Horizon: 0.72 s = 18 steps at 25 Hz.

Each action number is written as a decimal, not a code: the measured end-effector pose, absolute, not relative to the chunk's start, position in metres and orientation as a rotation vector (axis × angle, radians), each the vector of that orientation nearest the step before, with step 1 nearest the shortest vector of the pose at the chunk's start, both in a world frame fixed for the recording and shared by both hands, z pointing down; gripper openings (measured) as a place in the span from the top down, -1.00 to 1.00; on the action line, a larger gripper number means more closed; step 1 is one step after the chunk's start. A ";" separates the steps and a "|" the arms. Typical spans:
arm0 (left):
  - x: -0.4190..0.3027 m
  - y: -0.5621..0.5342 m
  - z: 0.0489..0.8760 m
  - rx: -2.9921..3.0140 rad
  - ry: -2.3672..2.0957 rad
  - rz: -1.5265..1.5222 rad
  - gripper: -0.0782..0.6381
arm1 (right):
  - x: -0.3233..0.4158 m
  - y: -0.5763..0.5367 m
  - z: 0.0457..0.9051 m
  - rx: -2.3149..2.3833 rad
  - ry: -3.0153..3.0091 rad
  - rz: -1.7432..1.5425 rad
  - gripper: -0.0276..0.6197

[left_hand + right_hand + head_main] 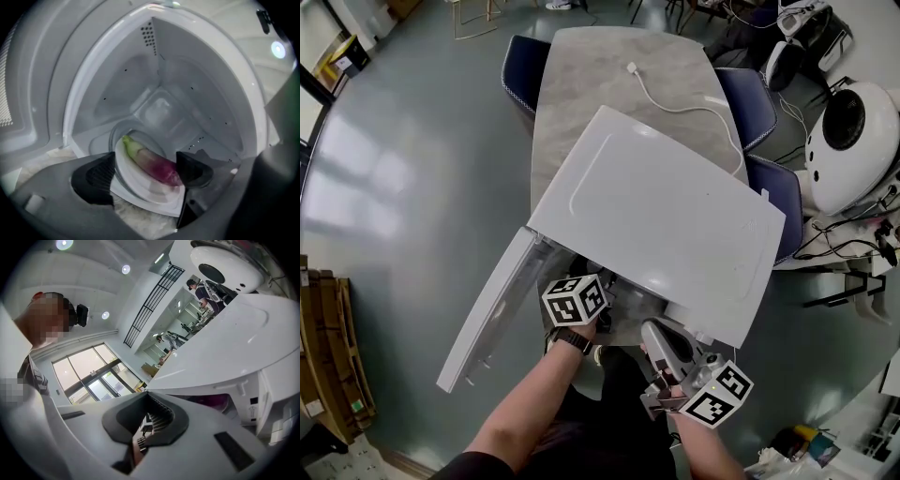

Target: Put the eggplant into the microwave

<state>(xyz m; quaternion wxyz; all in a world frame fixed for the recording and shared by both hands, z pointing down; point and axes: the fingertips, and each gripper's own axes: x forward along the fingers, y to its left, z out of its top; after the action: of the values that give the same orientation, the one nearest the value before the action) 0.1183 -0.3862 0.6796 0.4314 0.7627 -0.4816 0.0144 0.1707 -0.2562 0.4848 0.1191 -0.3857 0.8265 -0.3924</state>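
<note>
- The jaws of my left gripper [146,172] stood wide apart, and the dark pads [96,177] pressed on nothing.
- Between these jaws lay the eggplant [151,162], with its green end to the upper left and its purple end to the lower right, close to my right-hand pad. I could not tell if that pad touched it.
- The eggplant rested on a white plate [140,199], and the plate was inside the cavity of the microwave [666,225], on its floor. The near edge of the plate reached towards the opening.
- Behind the plate, the rim of a round glass tray [116,133] showed on the cavity floor.
- The jaws of my right gripper [147,420] were together, and I saw nothing held between them.
- In the head view this right gripper hung in front of the near right corner of the microwave, well apart from the eggplant, while my left one reached into the opening under the white top.
- The door [487,314] of the microwave stood open to the left.
- The microwave sat on a grey stone-patterned table [591,84], and a white cable [675,105] ran over the table behind it.
- Dark blue chairs [520,66] stood at the sides of the table.
</note>
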 end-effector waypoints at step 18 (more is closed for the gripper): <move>0.113 -0.343 0.688 2.219 -1.087 0.325 -0.29 | 0.163 -0.245 0.487 -1.103 2.413 -1.169 0.91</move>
<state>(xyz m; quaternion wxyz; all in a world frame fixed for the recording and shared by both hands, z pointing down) 0.1133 -0.3433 0.6877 0.3188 0.8440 -0.4133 0.1237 0.1631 -0.2445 0.4874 0.1206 -0.3777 0.8262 -0.4003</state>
